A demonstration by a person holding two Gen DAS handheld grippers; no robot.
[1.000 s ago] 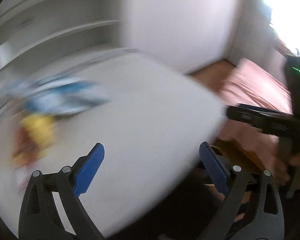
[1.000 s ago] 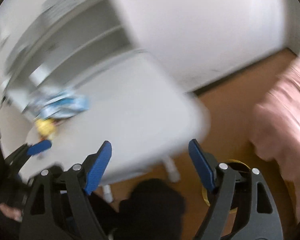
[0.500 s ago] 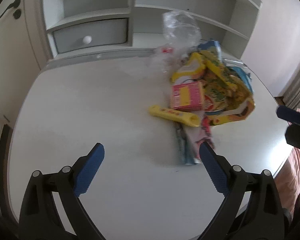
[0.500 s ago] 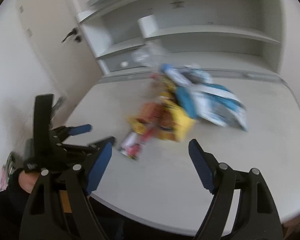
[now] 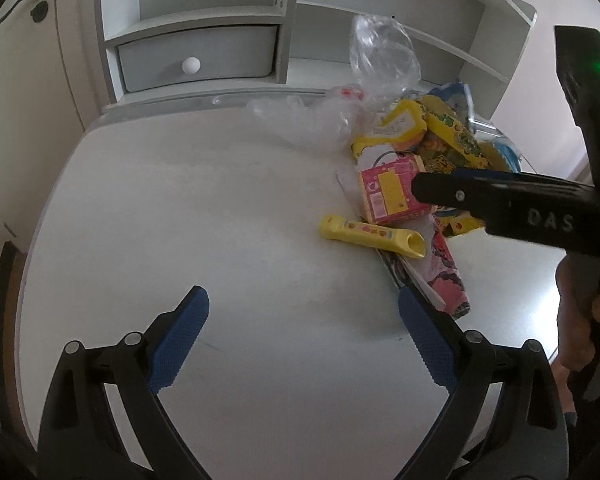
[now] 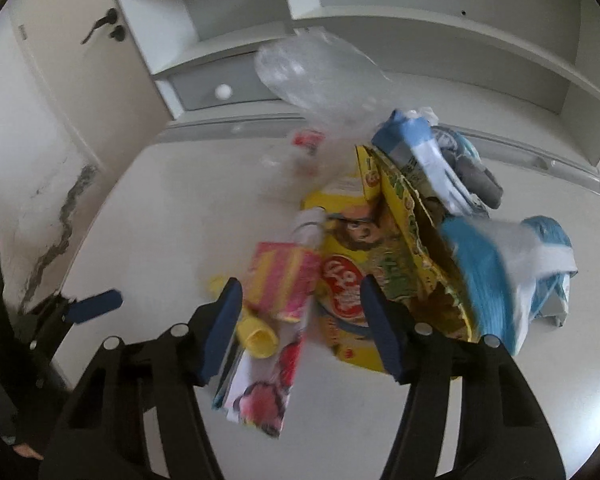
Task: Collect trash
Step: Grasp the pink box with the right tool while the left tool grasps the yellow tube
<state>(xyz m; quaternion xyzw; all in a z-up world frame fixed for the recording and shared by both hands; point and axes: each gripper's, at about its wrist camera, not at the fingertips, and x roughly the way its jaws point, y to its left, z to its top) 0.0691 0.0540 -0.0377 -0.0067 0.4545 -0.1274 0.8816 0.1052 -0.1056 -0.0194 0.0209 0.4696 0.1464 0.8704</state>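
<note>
A heap of trash lies on the white table point(image 5: 180, 208): a pink box point(image 5: 392, 196), a yellow tube point(image 5: 372, 236), a pink wrapper point(image 5: 444, 276), yellow packets and a clear plastic bag point(image 5: 380, 52). My left gripper point(image 5: 304, 340) hovers open over bare table, left of the heap. My right gripper point(image 6: 304, 320) hangs just above the heap with its jaws closing. The pink box point(image 6: 284, 280) and a red-and-yellow packet point(image 6: 344, 284) lie between its fingers; the pads press on nothing. From the left wrist view, the right gripper point(image 5: 424, 190) reaches in from the right over the pink box.
A white shelf unit with a grey drawer point(image 5: 196, 64) stands along the table's far edge. A door with a black handle point(image 6: 104, 28) is at the left. A blue-and-white bag point(image 6: 500, 272) and a torn yellow carton point(image 6: 412, 240) fill the heap's right side.
Both views swung from a blurred table edge and floor onto the tabletop. The right gripper then moved in over the heap and its jaws narrowed. The left gripper held still lately.
</note>
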